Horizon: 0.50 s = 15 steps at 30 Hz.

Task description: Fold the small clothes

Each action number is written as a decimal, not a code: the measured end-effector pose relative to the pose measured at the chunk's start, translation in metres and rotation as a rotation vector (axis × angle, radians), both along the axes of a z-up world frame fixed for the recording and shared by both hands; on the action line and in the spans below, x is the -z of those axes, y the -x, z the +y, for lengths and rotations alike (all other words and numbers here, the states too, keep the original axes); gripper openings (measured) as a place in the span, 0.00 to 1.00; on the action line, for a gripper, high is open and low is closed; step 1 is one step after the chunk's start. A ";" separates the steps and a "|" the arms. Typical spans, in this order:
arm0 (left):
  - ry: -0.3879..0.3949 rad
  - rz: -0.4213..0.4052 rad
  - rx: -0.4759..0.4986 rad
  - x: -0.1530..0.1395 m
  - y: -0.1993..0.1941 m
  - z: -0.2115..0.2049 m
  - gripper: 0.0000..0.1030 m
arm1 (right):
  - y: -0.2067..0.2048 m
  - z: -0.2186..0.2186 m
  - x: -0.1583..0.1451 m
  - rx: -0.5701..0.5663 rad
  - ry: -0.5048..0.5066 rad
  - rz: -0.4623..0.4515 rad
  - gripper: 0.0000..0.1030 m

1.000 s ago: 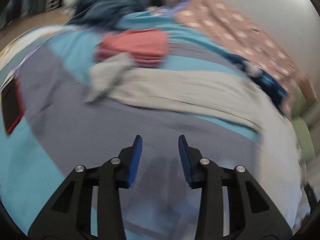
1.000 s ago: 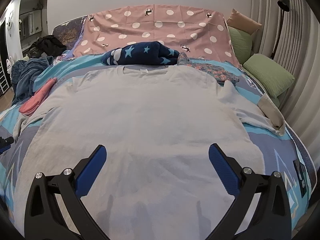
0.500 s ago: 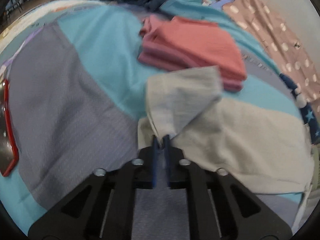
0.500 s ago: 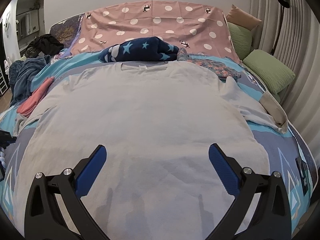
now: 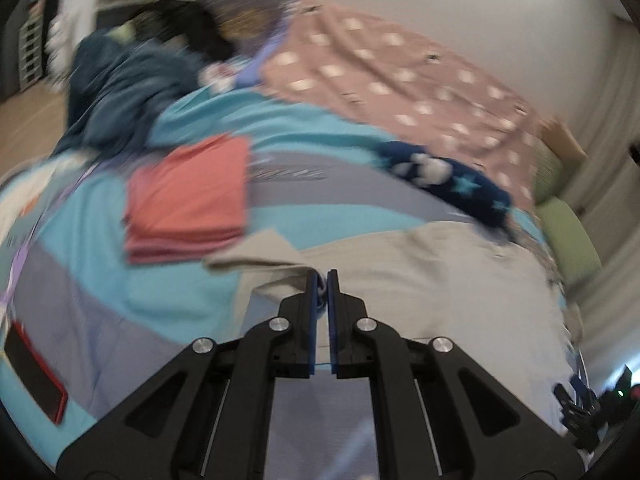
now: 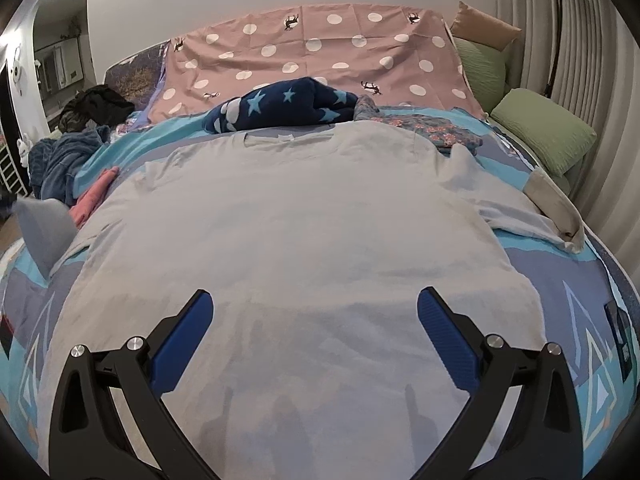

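Right wrist view: grey T-shirt lies spread flat, front up, across the patterned bedspread, collar toward the headboard end, hem nearest the camera. Its right sleeve lies out to the side on the cover; its left sleeve is lifted off the bed at the far left edge of the frame. Right gripper hovers over the lower part of the shirt, jaws spread wide, nothing between them. Left wrist view, motion-blurred: left gripper has its blue pads pressed nearly together, pinching a bit of the grey T-shirt fabric at the sleeve area, with the sleeve flap folded out just beyond the tips. Folded coral-pink garment stack sits on the bedspread just beside that sleeve. Navy star-print bundle lies just past the collar, floral cloth beside it. Pink polka-dot sheet covers the headboard end. Green pillows sit at the right edge, dark blue clothing pile at the left. Red-edged dark flat object lies on the cover at lower left; cannot tell what it is.
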<state>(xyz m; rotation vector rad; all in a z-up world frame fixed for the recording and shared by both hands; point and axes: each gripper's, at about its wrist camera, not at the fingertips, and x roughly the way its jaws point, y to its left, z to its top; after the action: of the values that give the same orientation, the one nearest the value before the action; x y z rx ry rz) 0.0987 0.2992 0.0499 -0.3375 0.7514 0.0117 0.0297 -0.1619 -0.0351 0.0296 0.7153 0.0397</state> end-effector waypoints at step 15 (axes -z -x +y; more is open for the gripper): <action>-0.084 0.030 0.536 0.006 -0.050 -0.293 0.04 | -0.013 -0.082 -0.010 -0.075 -0.201 0.093 0.69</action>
<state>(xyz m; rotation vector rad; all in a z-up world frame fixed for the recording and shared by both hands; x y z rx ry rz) 0.1490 0.0062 0.0436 -0.0489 0.8493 -0.4565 0.0424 -0.2439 -0.0255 0.1977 0.8034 0.1830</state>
